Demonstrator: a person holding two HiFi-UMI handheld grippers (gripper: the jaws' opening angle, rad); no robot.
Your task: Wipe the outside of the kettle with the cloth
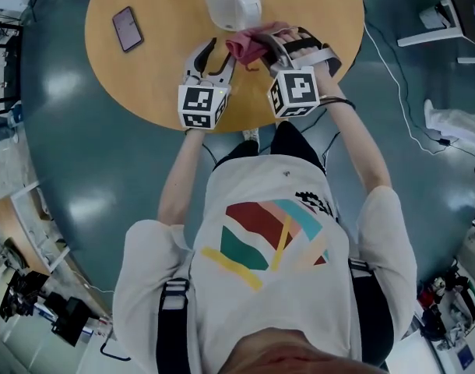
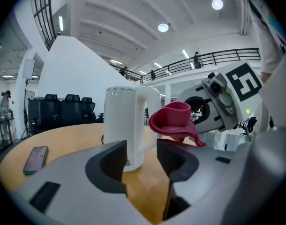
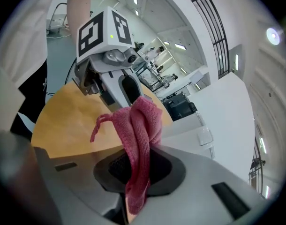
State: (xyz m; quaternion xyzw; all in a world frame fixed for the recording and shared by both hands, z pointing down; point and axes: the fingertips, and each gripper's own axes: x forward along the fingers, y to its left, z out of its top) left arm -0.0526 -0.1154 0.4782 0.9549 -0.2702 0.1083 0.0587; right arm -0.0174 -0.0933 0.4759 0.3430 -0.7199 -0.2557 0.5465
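A white kettle (image 1: pixel 232 0) stands upright on the round wooden table (image 1: pixel 160 68), its handle toward me; it also fills the middle of the left gripper view, kettle (image 2: pixel 124 125). My right gripper (image 1: pixel 262 47) is shut on a pink cloth (image 1: pixel 249 45), held just in front of the kettle's handle. In the right gripper view the cloth (image 3: pixel 139 139) stands bunched up out of the closed jaws. My left gripper (image 1: pixel 212 55) is open and holds nothing, just left of the cloth and short of the kettle's base. The cloth (image 2: pixel 173 121) hangs right of the kettle there.
A dark phone (image 1: pixel 128 29) lies flat on the table's left part, also seen as the phone (image 2: pixel 35 159). The table's near edge runs just under both grippers. Teal floor surrounds it, with cables and equipment at the right and lower corners.
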